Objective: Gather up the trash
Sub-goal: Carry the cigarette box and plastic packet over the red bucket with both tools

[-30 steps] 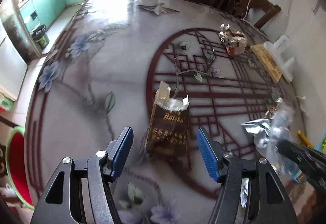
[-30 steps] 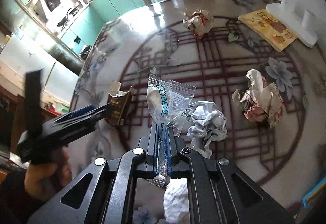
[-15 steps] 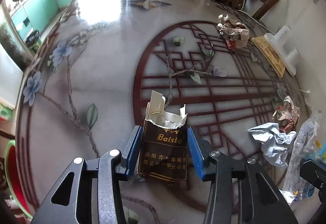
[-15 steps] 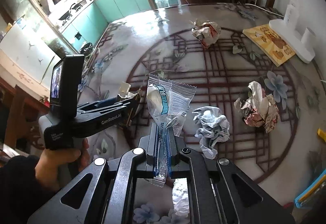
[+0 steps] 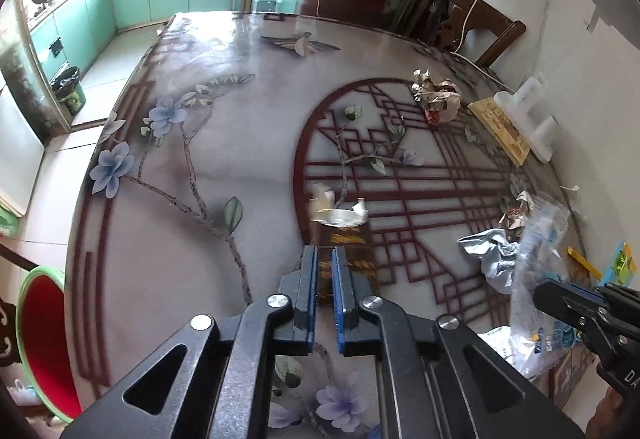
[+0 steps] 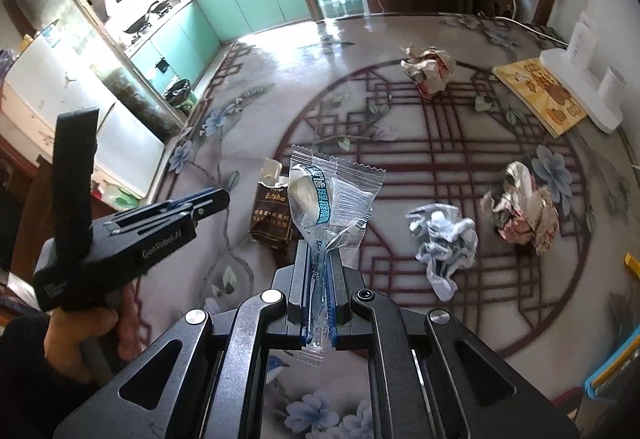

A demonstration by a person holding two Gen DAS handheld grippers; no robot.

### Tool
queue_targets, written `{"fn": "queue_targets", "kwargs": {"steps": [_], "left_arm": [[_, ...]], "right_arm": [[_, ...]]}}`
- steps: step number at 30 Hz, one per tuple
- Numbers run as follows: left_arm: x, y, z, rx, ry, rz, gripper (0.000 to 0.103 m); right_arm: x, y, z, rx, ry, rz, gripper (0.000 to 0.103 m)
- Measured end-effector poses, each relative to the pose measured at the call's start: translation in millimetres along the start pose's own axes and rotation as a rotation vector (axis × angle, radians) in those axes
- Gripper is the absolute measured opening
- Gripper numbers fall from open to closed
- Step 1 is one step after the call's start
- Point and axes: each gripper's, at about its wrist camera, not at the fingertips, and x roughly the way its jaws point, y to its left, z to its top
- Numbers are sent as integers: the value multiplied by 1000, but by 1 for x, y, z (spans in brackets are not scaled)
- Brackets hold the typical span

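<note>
A dark brown cigarette pack point(image 5: 352, 243) with a torn white top rests on the patterned table point(image 5: 240, 179), just beyond my left gripper point(image 5: 324, 251). The left jaws are closing to a narrow slit, and the pads press on nothing. From the right wrist view the pack point(image 6: 272, 215) sits clear of the left gripper point(image 6: 224, 197). My right gripper point(image 6: 320, 247) is shut on a clear plastic wrapper point(image 6: 332, 195) with blue print, which sticks up from its jaws. Crumpled paper balls point(image 6: 430, 73) point(image 6: 524, 211) and a pale blue wad point(image 6: 444, 239) lie on the table.
A yellow printed board point(image 6: 540, 95) and a white plastic stand point(image 6: 580, 95) sit at the table's far right. A red basin with a green rim point(image 5: 40, 339) stands below the table's left edge. A wooden chair point(image 5: 488, 35) is at the far side.
The left jaws closed in around the cigarette pack, then drew up and back, narrowing to a slit without it. The pack stayed on the table. The right gripper kept the wrapper.
</note>
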Motion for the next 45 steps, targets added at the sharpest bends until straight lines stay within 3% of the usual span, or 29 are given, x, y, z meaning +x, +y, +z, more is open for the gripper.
{"fn": "queue_targets", "kwargs": {"steps": [3, 4, 9, 12, 14, 16, 19, 24, 35, 45], "left_arm": [[14, -3, 2, -36, 18, -18, 70], [19, -5, 3, -43, 18, -20, 72], [65, -19, 9, 10, 115, 64, 72], [83, -21, 5, 3, 163, 67, 72], [80, -24, 2, 20, 121, 80, 71], [80, -24, 0, 19, 125, 53, 44], [76, -23, 1, 20, 123, 48, 43], [43, -17, 1, 9, 56, 44, 43], [-70, 16, -20, -41, -94, 65, 43], [-123, 35, -41, -52, -156, 60, 43]], "right_arm": [[-2, -5, -4, 22, 3, -5, 6], [-3, -8, -5, 30, 2, -5, 6], [-5, -16, -9, 53, 3, 3, 7], [-3, -21, -10, 63, 11, 10, 7], [0, -25, -9, 70, 18, 13, 7], [3, -25, -9, 71, 22, 18, 7], [6, -23, -6, 60, 26, 26, 7], [5, -10, -2, 32, 19, 30, 7], [3, 33, -2, -25, -7, 32, 7], [-1, 71, -6, -57, -36, 29, 7]]}}
